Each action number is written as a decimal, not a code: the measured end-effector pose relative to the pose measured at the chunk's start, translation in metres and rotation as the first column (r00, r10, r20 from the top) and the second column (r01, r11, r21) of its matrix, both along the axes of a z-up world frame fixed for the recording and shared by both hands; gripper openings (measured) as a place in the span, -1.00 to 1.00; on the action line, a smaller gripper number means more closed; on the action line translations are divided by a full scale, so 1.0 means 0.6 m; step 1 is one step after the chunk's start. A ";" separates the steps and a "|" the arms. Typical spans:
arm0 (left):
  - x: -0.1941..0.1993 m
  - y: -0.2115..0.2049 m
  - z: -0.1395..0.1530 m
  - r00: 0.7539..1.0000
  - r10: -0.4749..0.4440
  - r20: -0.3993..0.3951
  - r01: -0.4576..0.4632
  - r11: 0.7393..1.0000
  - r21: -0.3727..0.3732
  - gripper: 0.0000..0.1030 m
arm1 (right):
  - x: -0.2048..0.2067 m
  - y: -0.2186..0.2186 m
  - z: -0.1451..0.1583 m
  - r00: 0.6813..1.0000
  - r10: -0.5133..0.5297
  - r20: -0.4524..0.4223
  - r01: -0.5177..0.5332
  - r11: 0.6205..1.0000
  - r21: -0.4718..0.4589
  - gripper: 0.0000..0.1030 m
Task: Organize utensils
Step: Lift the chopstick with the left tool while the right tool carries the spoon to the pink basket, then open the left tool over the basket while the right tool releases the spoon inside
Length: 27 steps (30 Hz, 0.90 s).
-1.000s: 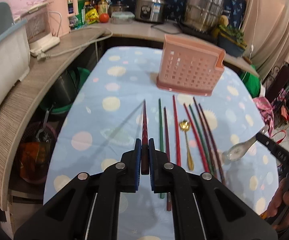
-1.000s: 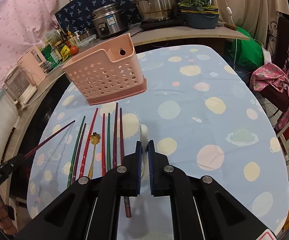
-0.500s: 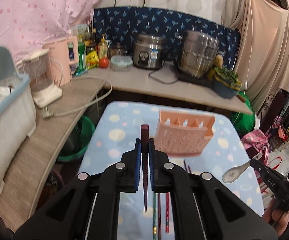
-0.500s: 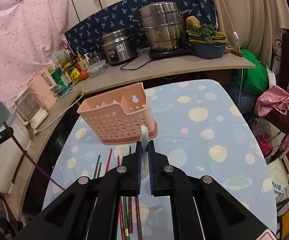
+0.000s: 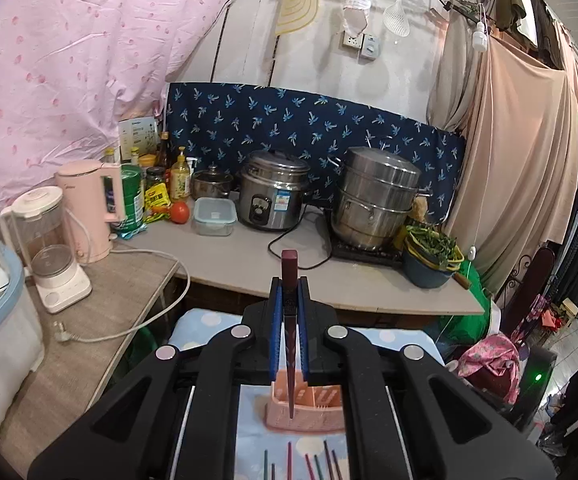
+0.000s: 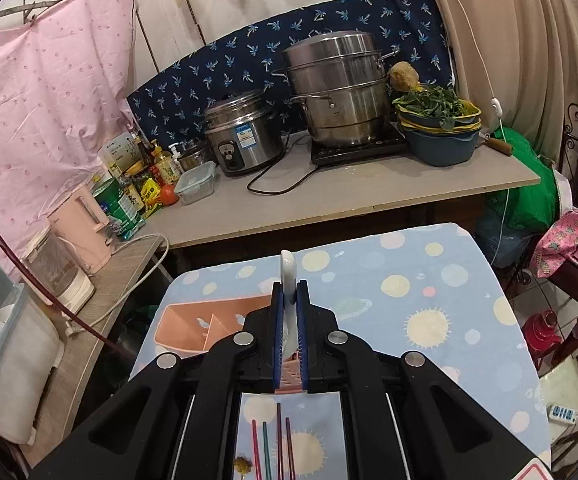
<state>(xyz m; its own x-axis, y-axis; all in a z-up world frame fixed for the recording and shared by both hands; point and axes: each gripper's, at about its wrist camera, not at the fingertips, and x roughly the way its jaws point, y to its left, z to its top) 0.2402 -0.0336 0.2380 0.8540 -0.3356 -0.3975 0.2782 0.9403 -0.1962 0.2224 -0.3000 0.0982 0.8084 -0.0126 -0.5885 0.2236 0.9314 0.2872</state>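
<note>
The pink basket [image 6: 213, 326] is sitting on the table [image 6: 429, 280], waiting for utensils. The left hand-held gripper [image 5: 289, 312] is pinching a chopstick [image 5: 290, 336] point-down above it; the right hand-held gripper [image 6: 289, 320] is pinching a white spoon [image 6: 289, 276] upright, ready for dropping in.

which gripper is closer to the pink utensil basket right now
Neither clearly. The left gripper holds a dark red chopstick tip-down above the pink utensil basket; the right gripper holds a white spoon over it too.
</note>
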 end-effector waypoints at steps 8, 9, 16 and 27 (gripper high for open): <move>0.076 -0.037 -0.046 0.999 0.008 -0.048 -0.008 1.000 0.019 -0.87 | 0.059 -0.001 -0.060 0.996 0.000 -0.086 0.000 1.000 0.001 -0.88; 0.085 -0.042 -0.059 0.998 0.010 -0.066 -0.008 1.000 0.029 -0.87 | 0.063 -0.002 -0.069 0.995 -0.002 -0.096 0.003 1.000 0.002 -0.88; 0.126 -0.053 -0.139 0.988 0.021 -0.155 -0.010 0.997 0.072 -0.87 | 0.093 0.004 -0.108 0.990 0.001 -0.144 -0.005 1.000 -0.023 -0.88; 0.142 -0.054 -0.202 0.975 0.007 -0.222 0.010 0.997 0.075 -0.81 | 0.106 0.004 -0.145 0.984 0.002 -0.176 -0.002 1.000 0.001 -0.80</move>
<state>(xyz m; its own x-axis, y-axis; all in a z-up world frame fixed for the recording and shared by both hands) 0.3255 -0.0658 0.1169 0.7412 -0.2990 -0.6010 0.2370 0.9542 -0.1824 0.2858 -0.2976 0.0114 0.6919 -0.0106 -0.7219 0.2690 0.9317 0.2441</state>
